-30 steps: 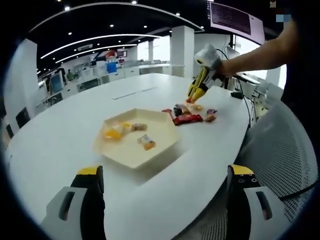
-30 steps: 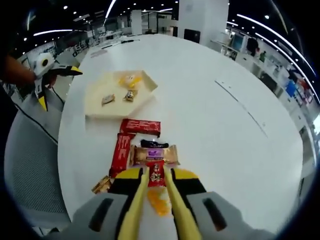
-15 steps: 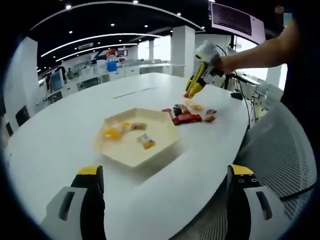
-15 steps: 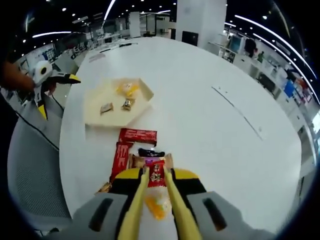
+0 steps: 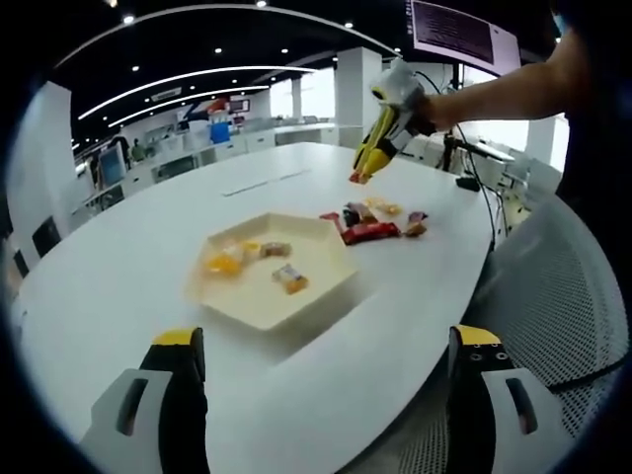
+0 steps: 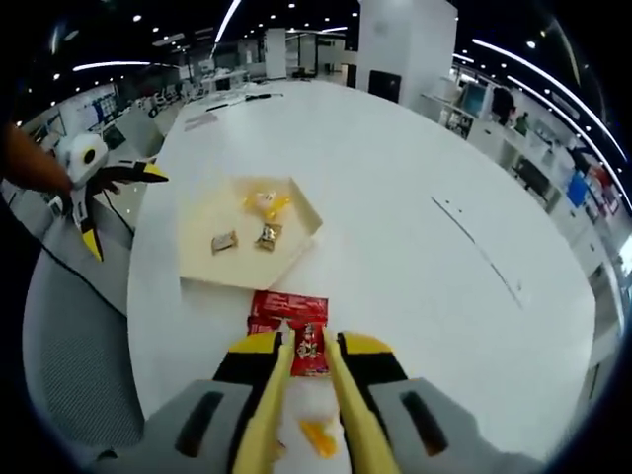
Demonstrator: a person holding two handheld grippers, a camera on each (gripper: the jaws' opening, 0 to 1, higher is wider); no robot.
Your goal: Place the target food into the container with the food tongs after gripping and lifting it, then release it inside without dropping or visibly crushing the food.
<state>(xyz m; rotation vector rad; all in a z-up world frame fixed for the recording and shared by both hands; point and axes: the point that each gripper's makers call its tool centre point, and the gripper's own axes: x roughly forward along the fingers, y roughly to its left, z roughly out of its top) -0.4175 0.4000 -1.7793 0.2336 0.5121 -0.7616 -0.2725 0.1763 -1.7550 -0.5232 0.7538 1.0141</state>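
- A large open office with ceiling lights and white pillars surrounds a wide white oval counter (image 6: 415, 227), which carries all the food.
- The right gripper (image 6: 308, 357) has its yellow jaws pressed together on a small red snack packet (image 6: 309, 348), held in the air above the counter, between the loose pile and the tray.
- Just beyond that packet, a larger red wrapper (image 6: 288, 308) lies on the counter beside the near edge of the tray (image 6: 212, 272), a shallow cream hexagonal container.
- Inside the tray sit a yellow sweet (image 6: 267, 204) and two small wrapped pieces (image 6: 224, 241).
- The left gripper (image 5: 316, 395) hovers low over the counter edge on the side of the tray away from the pile, its jaws spread wide and holding nothing.
- Judged progress: the grip and lift look done, and several items are already in the tray. What remains is carrying the red snack packet over the tray, lowering it and opening the jaws gently inside.
- The left gripper view gives the side-on picture: the right gripper raised high, past the tray, above the snack pile (image 5: 373, 223). It is too small there to make out the packet.
- The right gripper view shows the pinch on the packet up close, and an orange sweet (image 6: 318, 434) on the counter beneath the jaws.
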